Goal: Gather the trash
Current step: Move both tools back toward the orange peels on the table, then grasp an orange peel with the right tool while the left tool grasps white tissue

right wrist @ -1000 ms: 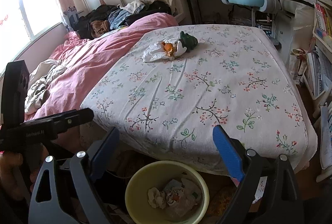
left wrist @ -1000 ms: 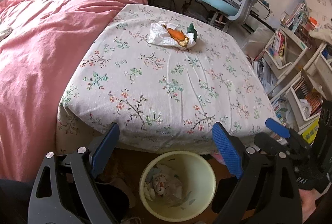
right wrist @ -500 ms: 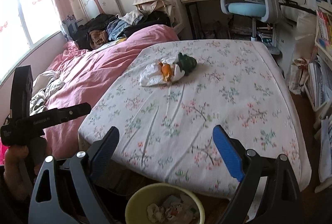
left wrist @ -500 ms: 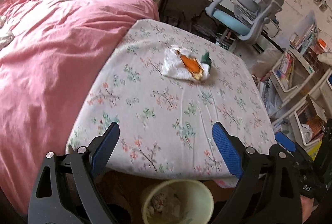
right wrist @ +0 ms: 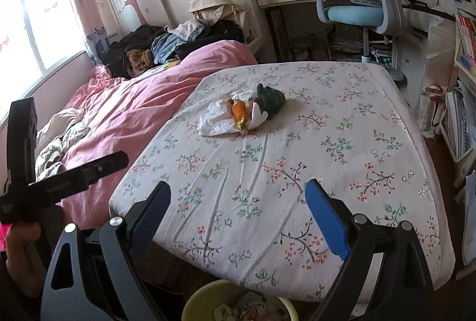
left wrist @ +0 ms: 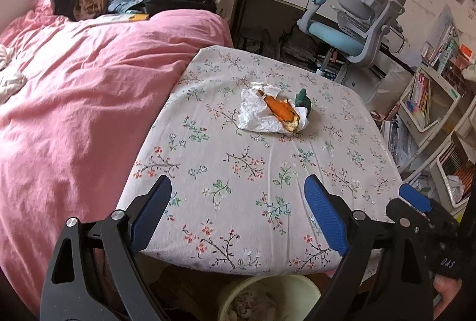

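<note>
Left tongs [left wrist: 238, 213] spread wide, empty, over the near edge of the floral-sheeted bed [left wrist: 267, 172]. Right tongs [right wrist: 238, 215] likewise apart, holding nothing, above the same edge. Below that edge, a yellow bin [right wrist: 202, 303] with crumpled waste inside. Toward the bed's far edge: crumpled white paper [left wrist: 255, 115] with orange peel [left wrist: 281, 109] on top, dark green scrap [left wrist: 303, 103] touching it. Pink duvet [left wrist: 74, 112] along the left side.
</note>
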Motion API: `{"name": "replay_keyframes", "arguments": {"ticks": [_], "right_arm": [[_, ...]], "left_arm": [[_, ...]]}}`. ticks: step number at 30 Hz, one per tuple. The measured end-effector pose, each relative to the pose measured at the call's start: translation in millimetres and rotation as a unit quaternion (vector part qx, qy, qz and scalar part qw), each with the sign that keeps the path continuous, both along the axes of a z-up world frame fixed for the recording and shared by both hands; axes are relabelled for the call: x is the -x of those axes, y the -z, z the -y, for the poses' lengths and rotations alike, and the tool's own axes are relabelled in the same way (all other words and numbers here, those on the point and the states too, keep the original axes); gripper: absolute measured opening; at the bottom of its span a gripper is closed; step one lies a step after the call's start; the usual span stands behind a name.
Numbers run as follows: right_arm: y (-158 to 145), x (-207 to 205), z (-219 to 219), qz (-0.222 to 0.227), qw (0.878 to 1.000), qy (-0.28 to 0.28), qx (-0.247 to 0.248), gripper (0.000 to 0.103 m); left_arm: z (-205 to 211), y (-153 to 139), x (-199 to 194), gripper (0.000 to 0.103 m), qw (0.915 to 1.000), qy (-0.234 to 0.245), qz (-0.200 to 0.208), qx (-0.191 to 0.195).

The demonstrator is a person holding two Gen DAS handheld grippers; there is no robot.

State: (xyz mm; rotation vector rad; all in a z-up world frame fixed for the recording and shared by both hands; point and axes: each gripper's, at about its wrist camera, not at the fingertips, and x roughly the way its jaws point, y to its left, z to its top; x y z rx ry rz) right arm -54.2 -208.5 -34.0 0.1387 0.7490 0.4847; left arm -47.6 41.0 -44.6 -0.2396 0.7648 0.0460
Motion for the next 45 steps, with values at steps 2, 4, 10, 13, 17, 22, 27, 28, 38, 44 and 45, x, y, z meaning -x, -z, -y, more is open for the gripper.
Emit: {"name": "replay_keyframes", "arguments": {"ticks": [2,4,10,13,17,22,27,28,38,44,45], "right_arm": [[-1,-4,-1,0.001,1.000,0.000,0.001,0.089],[-4,-8,-3,0.004,1.000,-0.001,0.005,0.089],[-20,-38,-12,0.032,0.999,-0.005,0.041,0.091],[-18,-51,-15,0.037,0.998,-0.007,0.058,0.091],[-8,-72,-25,0.016,0.998,-0.024,0.062,0.091],[1,-87,-53,0.021,0.993,-0.069,0.092,0.075],[8,-108,-80,0.020,0.990,-0.106,0.093,0.058],[9,-112,-85,0.020,0.989,-0.110,0.093,0.056],[54,-171,-115,-0.040,0.986,-0.103,0.125,0.037],[53,-170,-108,-0.068,0.982,-0.130,0.120,0.018],[52,-168,-106,-0.073,0.981,-0.136,0.114,0.018]], "left_arm": [[1,-1,-3,0.087,1.0000,0.000,0.001,-0.006],[1,-1,-7,0.087,1.0000,0.000,0.001,-0.005],[7,-7,-22,0.088,0.9999,0.008,0.005,-0.014],[3,-8,-32,0.088,0.9999,0.007,0.000,-0.010],[-20,-12,-50,0.088,0.9997,-0.022,-0.001,-0.006],[-52,-8,-75,0.088,0.9981,-0.059,-0.018,0.006],[-71,-2,-89,0.088,0.9955,-0.079,-0.031,0.043],[-71,-3,-92,0.088,0.9953,-0.079,-0.030,0.047],[-69,1,-126,0.088,0.9955,-0.071,-0.039,0.050],[-60,17,-155,0.088,0.9948,-0.043,-0.079,0.047],[-59,19,-156,0.088,0.9947,-0.041,-0.082,0.047]]}}
